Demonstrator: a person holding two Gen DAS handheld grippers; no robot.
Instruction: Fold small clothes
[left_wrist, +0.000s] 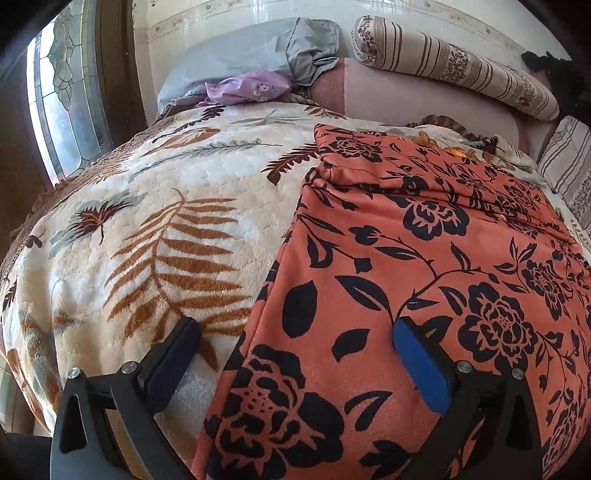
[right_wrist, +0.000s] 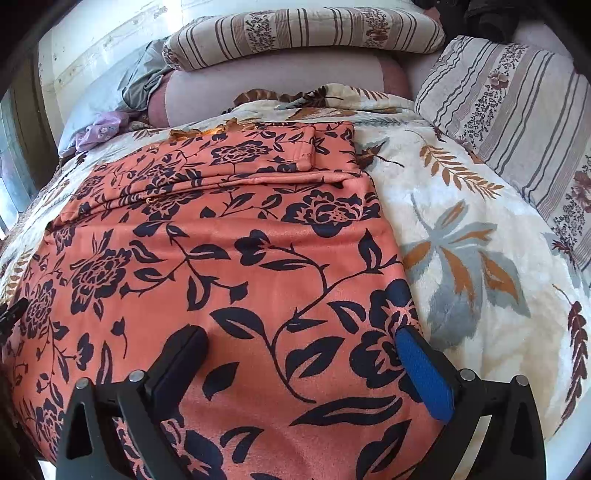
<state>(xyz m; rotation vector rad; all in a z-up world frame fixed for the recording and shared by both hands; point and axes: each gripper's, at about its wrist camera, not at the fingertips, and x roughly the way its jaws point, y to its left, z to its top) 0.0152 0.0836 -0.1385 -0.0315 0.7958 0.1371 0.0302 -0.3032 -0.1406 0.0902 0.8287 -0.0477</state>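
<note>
A: Look at the left gripper (left_wrist: 297, 332), low in the middle of its own picture. Are its two fingers apart?

B: Yes, very wide apart. Nothing is pinched between them. The black finger on the lower left is over the fluffy cream blanket (left_wrist: 155, 206) with the leaf pictures. The blue pad on the lower right is over the orange cloth (left_wrist: 424, 258).

A: Is it touching the cloth?

B: I cannot tell. The side edge of the cloth runs up between the two fingers.

A: And the right gripper (right_wrist: 301, 341)?

B: Same thing. Its fingers are spread wide, with nothing squeezed in them. The black finger sits over the orange cloth (right_wrist: 229, 236), and the blue pad is right at the cloth's right edge, next to the blanket (right_wrist: 461, 236).

A: Where is the cloth?

B: It lies flat on the blanket and fills the middle of the right picture. It is orange with dark flowers and leaves. At the top a part is folded over.

A: What is behind it?

B: A striped pillow (right_wrist: 303, 33) at the top, and a small purple cloth (left_wrist: 247, 86) in the upper left.

A: Any words to read?

B: No, I see no writing or labels
</note>
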